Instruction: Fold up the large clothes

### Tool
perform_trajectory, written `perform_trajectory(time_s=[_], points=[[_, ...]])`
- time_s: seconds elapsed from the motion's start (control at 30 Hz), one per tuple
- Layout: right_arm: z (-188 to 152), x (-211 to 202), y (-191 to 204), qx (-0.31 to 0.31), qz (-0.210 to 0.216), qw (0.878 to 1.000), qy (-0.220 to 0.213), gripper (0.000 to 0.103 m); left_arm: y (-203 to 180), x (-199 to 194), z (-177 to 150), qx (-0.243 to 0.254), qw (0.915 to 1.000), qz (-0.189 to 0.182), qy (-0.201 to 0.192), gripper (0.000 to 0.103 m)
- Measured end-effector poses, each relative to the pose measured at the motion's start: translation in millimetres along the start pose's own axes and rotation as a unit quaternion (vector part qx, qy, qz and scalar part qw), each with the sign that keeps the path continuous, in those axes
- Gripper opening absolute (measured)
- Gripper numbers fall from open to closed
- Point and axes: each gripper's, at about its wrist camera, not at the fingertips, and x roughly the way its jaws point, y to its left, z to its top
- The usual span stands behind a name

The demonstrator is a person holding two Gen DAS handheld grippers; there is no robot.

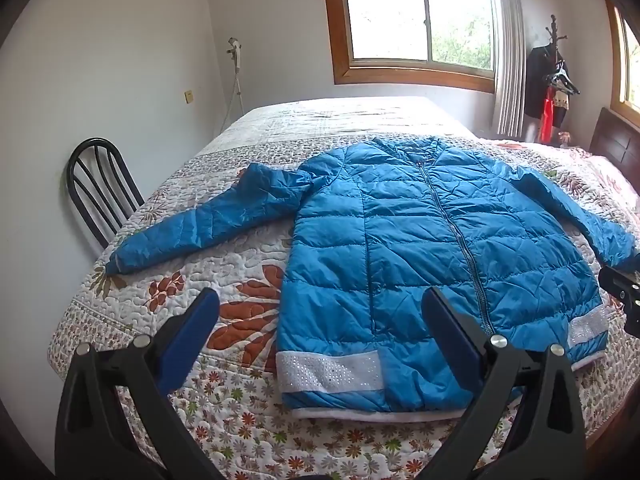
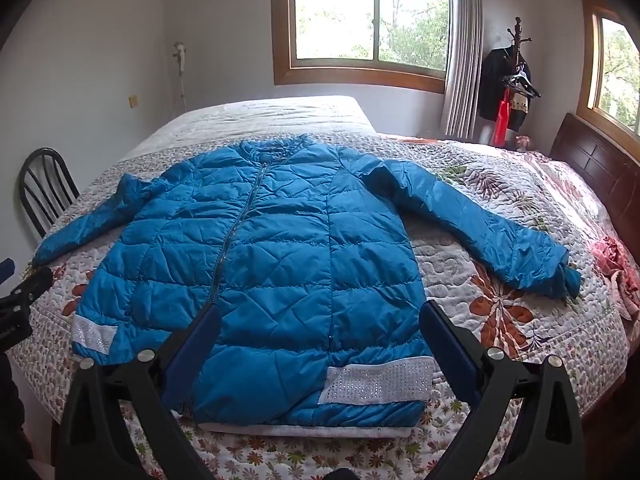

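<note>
- Blue quilted jacket: laid flat, front up, zipped, on the floral quilt of the bed; both sleeves spread outward; white sparkly bands at the hem
- Left gripper: hovering above the hem's left corner; jaws spread wide, grasping nothing
- Right gripper: hovering above the hem's right part; jaws spread wide, grasping nothing
- Black chair: beside the bed, by the wall
- Coat rack: in the far corner; window behind the bed

Blue quilted jacket, white-banded hem; floral bedspread
</note>
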Motion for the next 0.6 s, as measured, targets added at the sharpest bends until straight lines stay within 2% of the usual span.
perform_trajectory(time_s=[0.6], points=[[3.4, 1.0, 0.3, -0.001, 0.001, 1.0, -0.002, 0.099, -0.1, -0.1, 0.0, 0.001, 1.0, 0.001, -0.003, 0.1]])
